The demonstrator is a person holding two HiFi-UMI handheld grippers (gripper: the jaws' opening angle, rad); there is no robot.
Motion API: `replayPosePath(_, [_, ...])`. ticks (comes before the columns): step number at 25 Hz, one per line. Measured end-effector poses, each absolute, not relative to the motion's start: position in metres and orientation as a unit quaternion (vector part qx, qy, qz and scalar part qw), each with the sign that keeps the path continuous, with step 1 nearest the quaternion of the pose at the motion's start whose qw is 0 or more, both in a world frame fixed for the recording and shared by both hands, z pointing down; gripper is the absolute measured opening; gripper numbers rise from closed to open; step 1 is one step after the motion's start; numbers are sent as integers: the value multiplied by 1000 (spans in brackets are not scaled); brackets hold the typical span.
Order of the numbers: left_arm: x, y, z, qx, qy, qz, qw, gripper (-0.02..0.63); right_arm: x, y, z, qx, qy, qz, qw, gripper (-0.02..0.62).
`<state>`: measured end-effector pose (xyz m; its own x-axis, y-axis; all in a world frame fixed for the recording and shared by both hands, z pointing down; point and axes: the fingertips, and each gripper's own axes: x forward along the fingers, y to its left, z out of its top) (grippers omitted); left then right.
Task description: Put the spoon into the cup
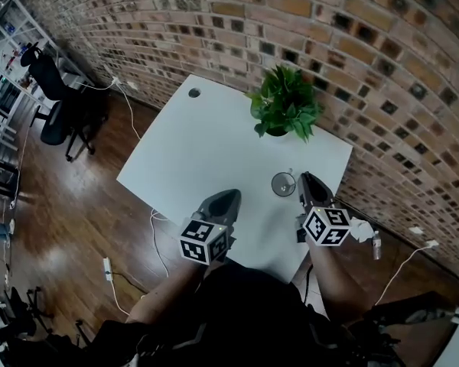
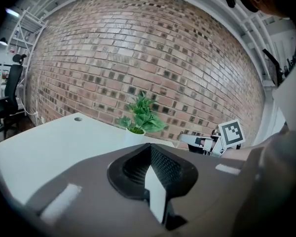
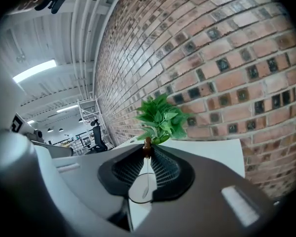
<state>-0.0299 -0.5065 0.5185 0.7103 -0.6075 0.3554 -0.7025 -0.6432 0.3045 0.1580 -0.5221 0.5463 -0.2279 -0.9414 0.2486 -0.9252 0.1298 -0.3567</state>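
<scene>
The right gripper (image 1: 304, 179) sits right of centre in the head view, over the right part of the white table (image 1: 199, 144), tip just beside the clear cup (image 1: 283, 183). In its own view the jaws are almost together, clamped on the spoon (image 3: 147, 147) by its brown handle end, right at the jaw tips. A thin shaft drops from there through the slot between the jaws toward a faint clear ring low in the frame. That ring is probably the cup rim, but the view is too distorted to say whether the spoon bowl is inside it or just above. The cup stands upright on the table, below the potted plant (image 1: 284, 104) in the head view and apart from it. The left gripper (image 1: 233, 195) is at lower centre of the head view, over the near table edge, well left of the cup. Its own view shows the jaws closed tip to tip with nothing between them, only white table through the wedge behind the pads. The potted plant is centre frame there, and the right gripper with its marker cube is at mid right. The person's forearms come in from the bottom edge of the head view. Along the top and right there's a brick wall (image 1: 352, 37); at the left, wooden floor (image 1: 69, 205) and a black office chair (image 1: 57, 102).
</scene>
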Motion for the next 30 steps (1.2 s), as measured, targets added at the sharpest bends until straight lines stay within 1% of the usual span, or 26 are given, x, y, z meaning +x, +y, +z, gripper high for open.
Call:
replayPosePath(6, [-30, -504, 522, 895, -369, 114, 222, -8, 155, -524, 584, -622, 742, -248, -6, 49])
replayPosePath(14, [-40, -495, 522, 888, -381, 116, 231, -8, 144, -524, 612, -609, 751, -251, -34, 49])
replayPosePath(24, [-40, -478, 512, 902, -363, 111, 205, -8, 154, -533, 626, -628, 734, -252, -51, 51])
replayPosePath(28, [-46, -477, 511, 899, -370, 107, 210, -8, 154, -532, 628, -628, 734, -250, -66, 55])
replayPosePath(30, [-49, -479, 509, 899, -371, 101, 210, -8, 154, -531, 630, -628, 733, -248, -78, 72])
